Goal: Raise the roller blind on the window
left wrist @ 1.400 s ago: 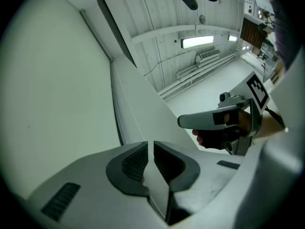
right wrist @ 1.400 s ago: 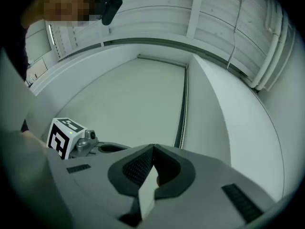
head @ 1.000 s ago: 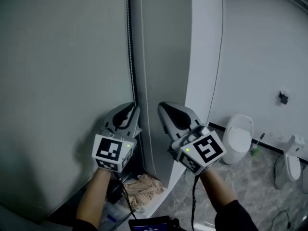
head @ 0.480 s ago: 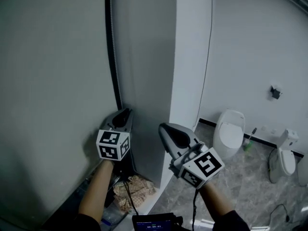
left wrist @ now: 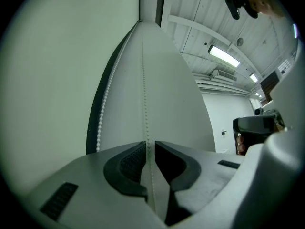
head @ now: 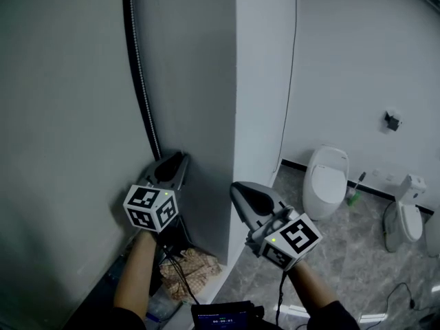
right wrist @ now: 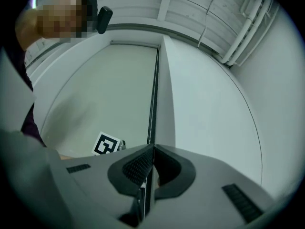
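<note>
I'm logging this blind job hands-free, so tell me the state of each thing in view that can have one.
left claw: shut on the chain
right claw: shut
chain: straight above the left claw
blind: down
ceiling light: on
toilet: lid looks down
</note>
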